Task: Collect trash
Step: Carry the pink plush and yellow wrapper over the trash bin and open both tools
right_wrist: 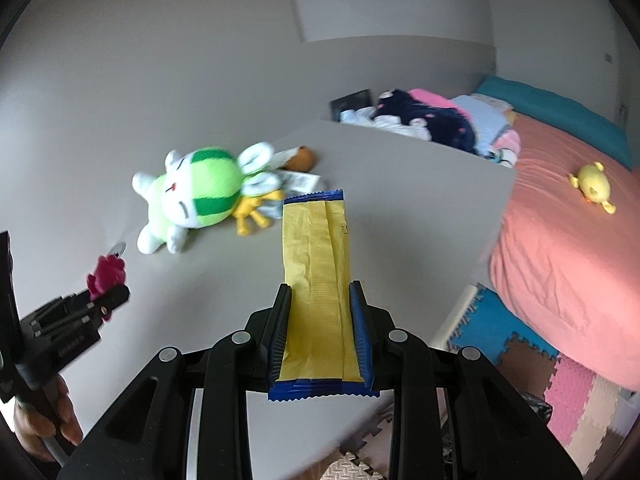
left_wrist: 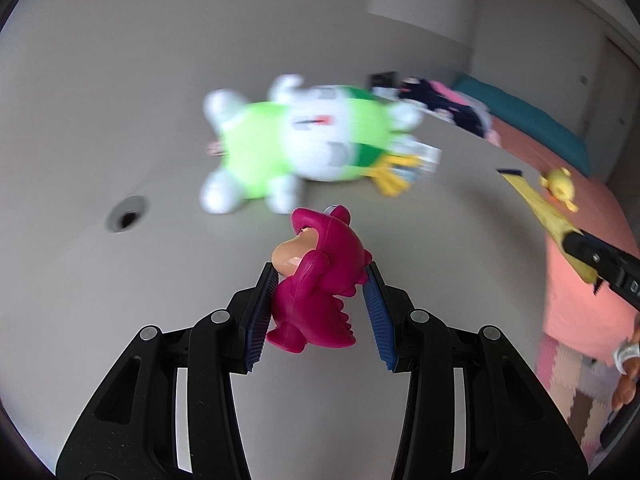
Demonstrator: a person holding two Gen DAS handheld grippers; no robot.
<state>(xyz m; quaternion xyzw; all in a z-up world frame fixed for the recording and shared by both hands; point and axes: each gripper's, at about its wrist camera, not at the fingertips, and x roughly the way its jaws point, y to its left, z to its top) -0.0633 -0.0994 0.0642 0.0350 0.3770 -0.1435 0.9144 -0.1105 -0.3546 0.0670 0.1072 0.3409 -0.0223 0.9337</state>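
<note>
My left gripper is shut on a magenta toy figure with a tan snout, held above the grey table. My right gripper is shut on a long yellow wrapper with blue crimped ends, which sticks out forward over the table. In the left wrist view the right gripper and the wrapper show at the right edge. The right wrist view has the left gripper with the magenta figure at its left edge. Another small wrapper lies by the plush.
A green and white plush toy lies on the table ahead, with a brown object behind it. The table has a round cable hole. To the right stands a bed with a pink sheet, a yellow toy, piled clothes and foam floor mats.
</note>
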